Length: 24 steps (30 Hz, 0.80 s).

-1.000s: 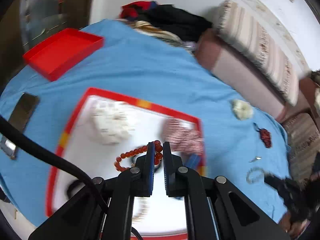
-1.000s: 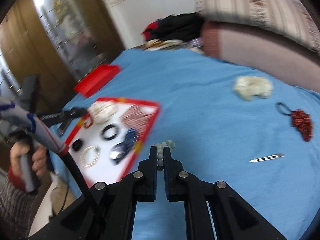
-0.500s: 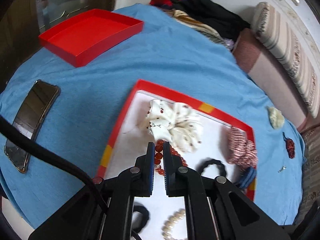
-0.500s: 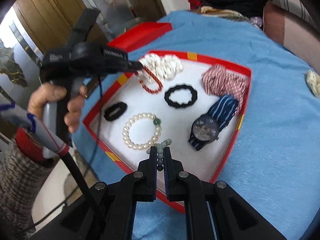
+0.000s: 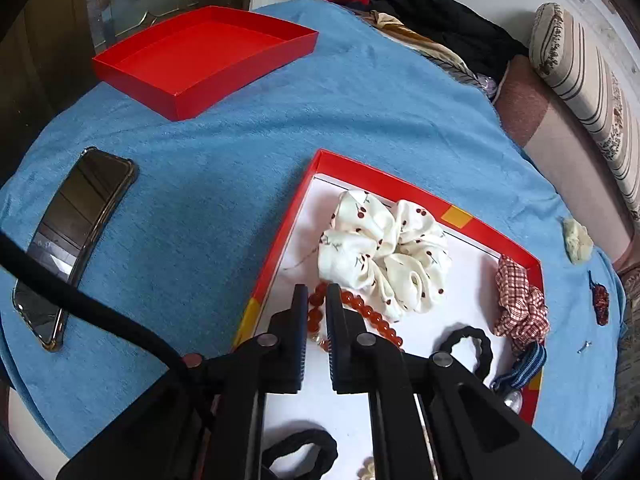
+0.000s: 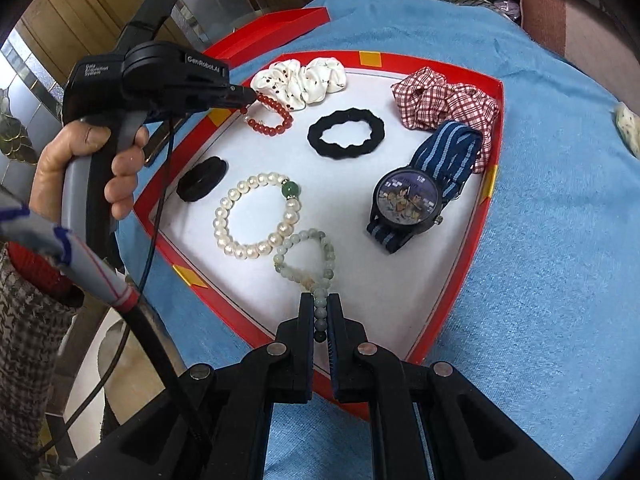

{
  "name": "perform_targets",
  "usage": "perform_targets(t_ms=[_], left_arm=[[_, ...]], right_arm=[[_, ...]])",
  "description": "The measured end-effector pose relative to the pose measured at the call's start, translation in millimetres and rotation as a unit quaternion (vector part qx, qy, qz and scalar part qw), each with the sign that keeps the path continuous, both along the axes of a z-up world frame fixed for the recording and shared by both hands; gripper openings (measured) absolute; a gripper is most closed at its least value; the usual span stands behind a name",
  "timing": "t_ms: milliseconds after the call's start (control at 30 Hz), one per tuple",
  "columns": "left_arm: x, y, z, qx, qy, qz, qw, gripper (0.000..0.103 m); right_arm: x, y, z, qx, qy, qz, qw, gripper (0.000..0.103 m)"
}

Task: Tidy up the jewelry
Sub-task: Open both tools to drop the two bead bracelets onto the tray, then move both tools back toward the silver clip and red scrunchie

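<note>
A: What are the left tongs [image 5: 317,300] doing?

B: They are pinching the red bead bracelet [image 5: 370,317] near the left edge of the tray [image 5: 276,252]. From the right wrist view the same tongs [image 6: 250,96] have the red bead bracelet [image 6: 272,118] by one end, while the rest of the loop lies on the white floor of the tray [image 6: 486,184], just beside the white scrunchie [image 6: 304,78].

A: And the right tongs [image 6: 320,312]?

B: Pressed together on the pale green bead bracelet [image 6: 308,256]. A short run of beads sits between the fingers, and the loop beyond them rests on the tray floor near the near edge, touching the pearl bracelet [image 6: 252,216].

A: What else is in the tray?

B: A watch [image 6: 408,200] with a blue striped strap toward the right edge, a red checked scrunchie [image 6: 444,100] in the far right corner, a black hair tie [image 6: 346,132] in the middle, and a smaller black hair tie [image 6: 202,178] by the left edge.

A: Where does the tray sit?

B: On a blue cloth [image 5: 224,176] that covers the surface. A phone [image 5: 72,240] lies on the cloth toward its left edge, and a red lid [image 5: 204,56] sits at the far left corner, well apart from the tray.

A: Anything loose on the cloth?

B: A cream scrunchie [image 5: 578,240] and a small dark red piece [image 5: 600,298] near the right edge.
</note>
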State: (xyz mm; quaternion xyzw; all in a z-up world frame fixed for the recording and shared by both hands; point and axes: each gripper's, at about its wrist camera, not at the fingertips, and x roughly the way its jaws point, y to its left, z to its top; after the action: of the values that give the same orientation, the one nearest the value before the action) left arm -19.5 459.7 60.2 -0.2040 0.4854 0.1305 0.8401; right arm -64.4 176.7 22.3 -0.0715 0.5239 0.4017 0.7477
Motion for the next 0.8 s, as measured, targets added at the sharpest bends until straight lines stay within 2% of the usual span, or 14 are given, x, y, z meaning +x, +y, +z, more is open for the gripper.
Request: perform_targets(t_ms=[100,133,200,367,433,500,567,667,800], left_arm=[[2,3,-1,0.008,0.001,0.014,0.9999,0.009],[3,4,-1,0.007,0.002,0.016,0.9998,0.011],[2,6,0,0.003,0.0,0.019,0.9998,0.022],[-8,-1,18,0.01,-0.019,0.005,0.9998,0.034],[-14,-7,29,0.019,-0.028,0.0,0.9994,0.036],[-21,-12,38,0.026,-0.036,-0.006,0.999,0.039],[-32,-20,50,0.038,-0.044,-0.01,0.9982,0.043],[-47,-32,63,0.048,-0.055,-0.014,0.9972,0.049],[-61,-56,72,0.048,-0.059,-0.025,0.9968,0.05]], right_arm=[[2,2,-1,-0.003,-0.003,-0.002,1.0,0.006],[4,3,-2,-0.003,-0.005,-0.003,1.0,0.006],[9,5,-2,-0.004,-0.007,-0.007,1.0,0.006],[23,7,-3,-0.007,-0.018,-0.016,1.0,0.007],[25,7,-2,-0.009,-0.026,-0.02,0.999,0.007],[24,3,3,-0.002,-0.026,-0.021,0.999,0.014],[21,-7,13,0.011,-0.033,-0.024,0.999,0.027],[15,-24,29,0.02,-0.055,-0.024,0.998,0.033],[7,-66,45,0.029,-0.08,-0.038,0.996,0.039]])
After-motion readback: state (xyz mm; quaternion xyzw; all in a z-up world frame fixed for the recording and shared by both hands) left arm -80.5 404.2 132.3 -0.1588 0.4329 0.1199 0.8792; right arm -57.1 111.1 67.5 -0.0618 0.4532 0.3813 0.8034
